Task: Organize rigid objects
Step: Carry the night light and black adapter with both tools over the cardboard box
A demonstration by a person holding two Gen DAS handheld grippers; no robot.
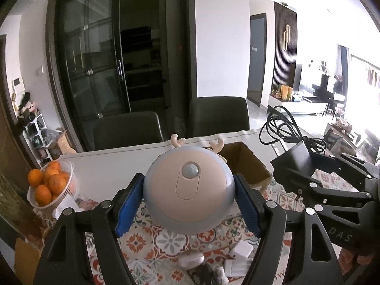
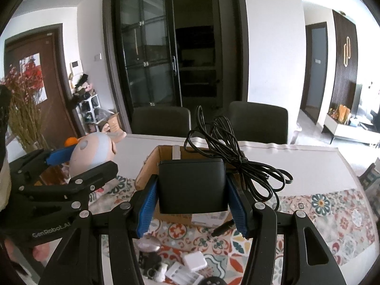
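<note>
My left gripper [image 1: 188, 199] is shut on a round blue and peach deer-shaped night light [image 1: 187, 190] with small antlers, held above the patterned table mat. It also shows at the left of the right wrist view [image 2: 92, 154]. My right gripper [image 2: 191, 201] is shut on a black power adapter [image 2: 192, 185] whose coiled black cable [image 2: 237, 156] hangs over it, held above an open cardboard box [image 2: 152, 166]. The adapter and right gripper appear at the right of the left wrist view [image 1: 296, 159]. The box [image 1: 247, 163] sits behind the night light.
A white basket of oranges [image 1: 47, 185] stands at the table's left. Small white chargers [image 2: 193, 261], a battery case [image 2: 180, 273] and a small oval gadget [image 2: 148, 241] lie on the mat below the grippers. Two dark chairs [image 1: 128, 128] stand behind the table.
</note>
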